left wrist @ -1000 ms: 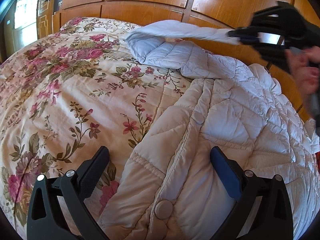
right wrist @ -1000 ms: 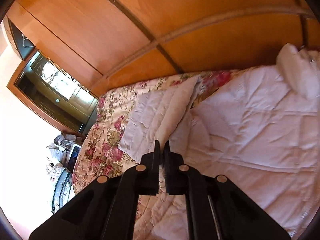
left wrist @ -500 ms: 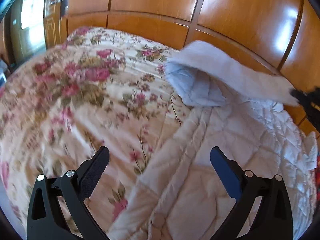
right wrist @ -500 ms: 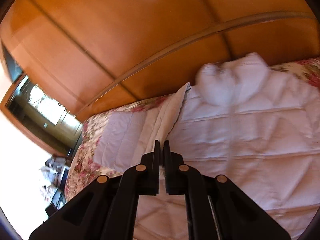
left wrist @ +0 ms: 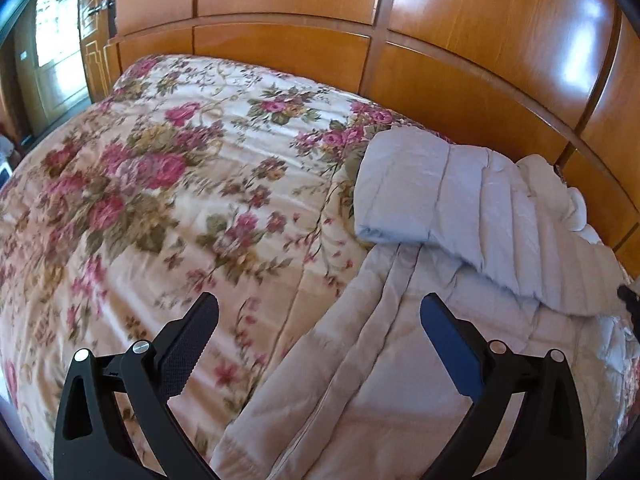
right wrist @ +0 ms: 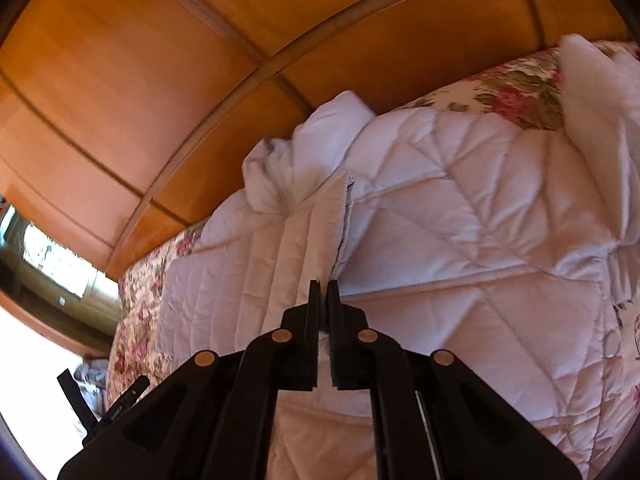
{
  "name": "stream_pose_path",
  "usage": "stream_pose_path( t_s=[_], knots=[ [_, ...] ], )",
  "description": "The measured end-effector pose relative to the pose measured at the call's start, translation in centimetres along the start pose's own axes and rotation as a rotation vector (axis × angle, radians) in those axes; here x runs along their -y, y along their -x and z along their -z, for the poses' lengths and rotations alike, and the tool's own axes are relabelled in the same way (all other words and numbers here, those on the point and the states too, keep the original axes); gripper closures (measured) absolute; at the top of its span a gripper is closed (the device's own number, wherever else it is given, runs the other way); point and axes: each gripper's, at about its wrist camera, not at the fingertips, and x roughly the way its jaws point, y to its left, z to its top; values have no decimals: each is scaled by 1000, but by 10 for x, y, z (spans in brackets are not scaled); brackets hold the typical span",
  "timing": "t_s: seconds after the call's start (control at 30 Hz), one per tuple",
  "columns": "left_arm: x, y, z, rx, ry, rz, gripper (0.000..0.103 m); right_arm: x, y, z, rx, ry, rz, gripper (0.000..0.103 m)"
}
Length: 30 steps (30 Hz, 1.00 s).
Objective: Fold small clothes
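On the left, the left hand-held gripper (left wrist: 318, 342) is hanging spread and empty over the floral quilted bedspread (left wrist: 160, 184). Rightward, the pale quilted padded jacket (left wrist: 460, 216) is lying flat on the bed, one sleeve folded over. The right hand-held gripper (right wrist: 323, 286) is pinching that sleeve's cuff edge. The jacket looks light, puffy and slippery; seams and cuffs probably offer the firmest hold.

- shiny orange wood panel wall (left wrist: 460, 32) behind the bed
- flowery bedspread (left wrist: 160, 184)
- bright daylight through a window (left wrist: 56, 36) on the left
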Motion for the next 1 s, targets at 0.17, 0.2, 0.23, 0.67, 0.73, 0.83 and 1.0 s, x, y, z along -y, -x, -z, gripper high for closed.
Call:
stream_pose_path(
  t_s=[0.17,0.2,0.23,0.67,0.73,0.83,1.0],
  knots=[
    [20,-10,-19,31,-32,-24,3,18,0,-6,21,-30,16,100],
    [25,-13,-22,33,-36,-34,3,19,-2,-6,20,-38,22,100],
    [29,-18,-25,32,-40,-36,3,23,-4,-5,16,-46,25,100],
    [44,-84,-24,-73,-45,-33,3,34,-18,8,7,28,122,86],
    [33,-75,-26,-79,-11,9,3,26,-7,8,24,35,112,57],
    [23,-43,-28,26,36,49,3,0,16,9,132,164,141,46],
    [48,-17,-49,160,-74,6,7,-39,-8,13,91,382,182,73]
  ],
)
